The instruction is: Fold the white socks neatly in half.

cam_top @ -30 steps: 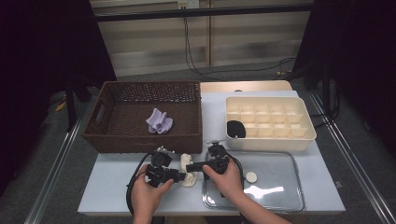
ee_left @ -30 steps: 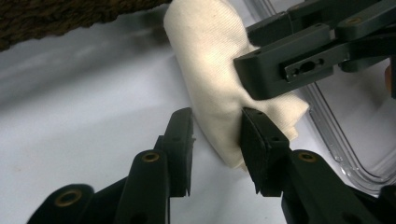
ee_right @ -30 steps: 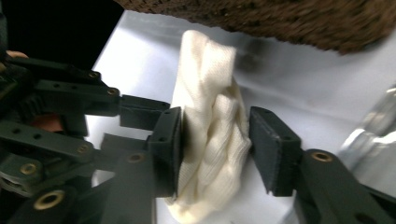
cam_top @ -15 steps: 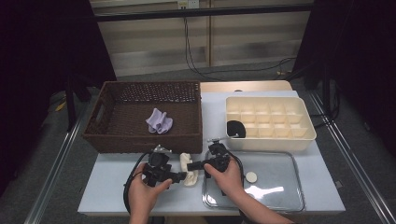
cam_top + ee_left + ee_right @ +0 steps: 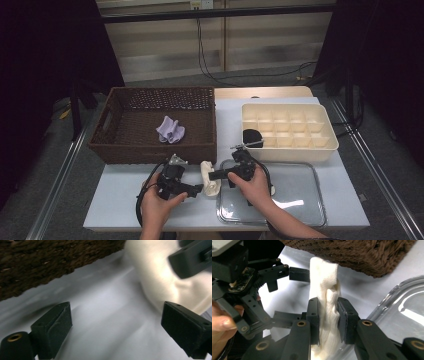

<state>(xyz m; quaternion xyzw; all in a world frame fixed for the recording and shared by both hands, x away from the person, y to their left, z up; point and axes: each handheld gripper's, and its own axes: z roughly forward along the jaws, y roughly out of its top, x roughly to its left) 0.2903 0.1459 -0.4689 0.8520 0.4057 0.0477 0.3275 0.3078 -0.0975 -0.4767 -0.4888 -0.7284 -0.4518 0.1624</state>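
Right gripper (image 5: pixel 328 320): in the right gripper view its two black jaws stood close together at the lower middle of the frame, pads pressed on both sides of a cream knitted sock (image 5: pixel 324 290); they had just been closing on it.
Left gripper (image 5: pixel 117 327): in the left gripper view its jaws stood wide apart at the lower left and lower right of the frame, bare white table between them; they had just been opening, and neither pad pressed the sock (image 5: pixel 160 277), which lay at the upper right, just beyond the right-hand jaw.
Sock, high view: the sock (image 5: pixel 210 177) sat in the lower middle of the frame, between the left gripper (image 5: pixel 199 188) and the right gripper (image 5: pixel 216 176), just left of the clear tray (image 5: pixel 300 210).
Sock, right gripper view: it rose upright from the jaws toward the top middle, its upper end in front of the brown wicker basket (image 5: pixel 367 255).
Table (image 5: pixel 125 200): white, across the lower half of the high view.
Basket (image 5: pixel 155 150): upper left of the table in the high view, a lilac cloth (image 5: pixel 170 130) inside it.
Divided box (image 5: pixel 287 130): cream, upper right of the table, a dark item (image 5: pixel 251 136) in its near left compartment.
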